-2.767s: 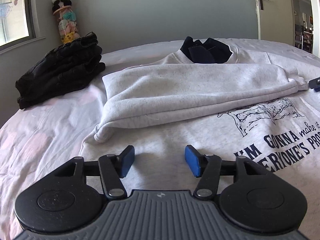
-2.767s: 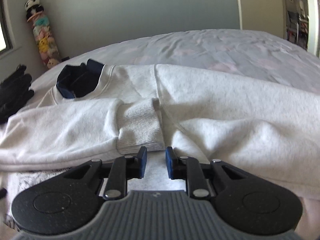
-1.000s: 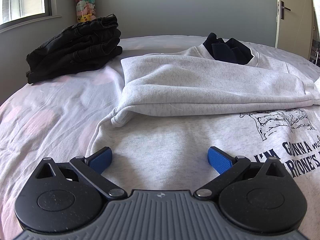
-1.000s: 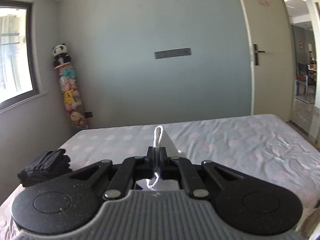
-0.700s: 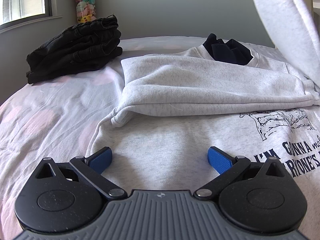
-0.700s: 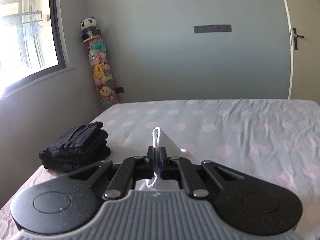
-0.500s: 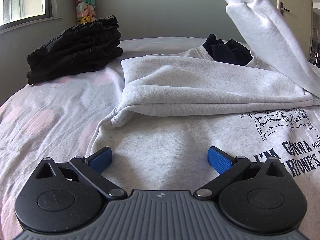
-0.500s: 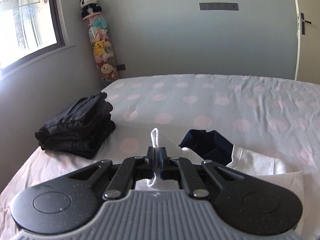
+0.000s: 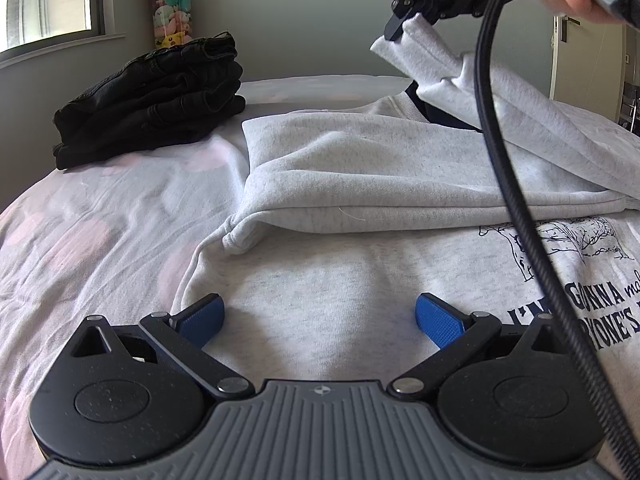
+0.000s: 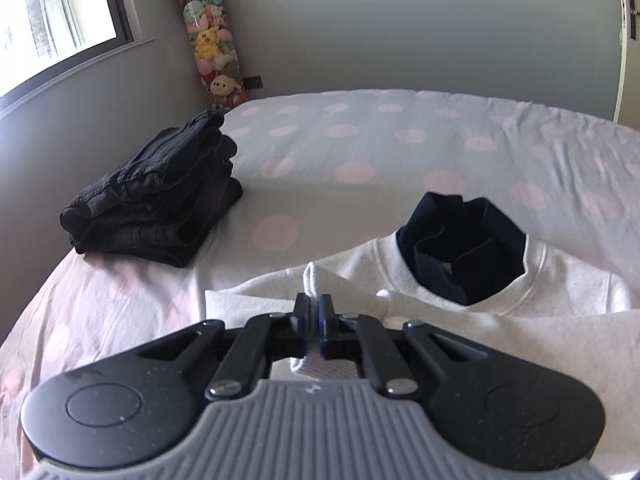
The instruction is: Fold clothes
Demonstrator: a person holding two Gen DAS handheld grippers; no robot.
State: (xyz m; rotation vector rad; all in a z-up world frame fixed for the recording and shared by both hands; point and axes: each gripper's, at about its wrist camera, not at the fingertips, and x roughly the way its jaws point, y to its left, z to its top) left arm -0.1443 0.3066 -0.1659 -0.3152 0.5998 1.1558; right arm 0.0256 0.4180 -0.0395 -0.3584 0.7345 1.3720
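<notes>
Our right gripper [image 10: 314,320], clamped on the sleeve cuff [image 10: 310,280], hangs over the sweatshirt [image 9: 360,168] lying crosswise near the bed's [image 10: 360,140] front edge, nearer it than our wide-open, empty left gripper [image 9: 318,318] by the hem.

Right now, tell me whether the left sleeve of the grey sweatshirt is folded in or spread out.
Folded in. The left sleeve lies flat across the chest of the grey sweatshirt, above the printed text.
</notes>
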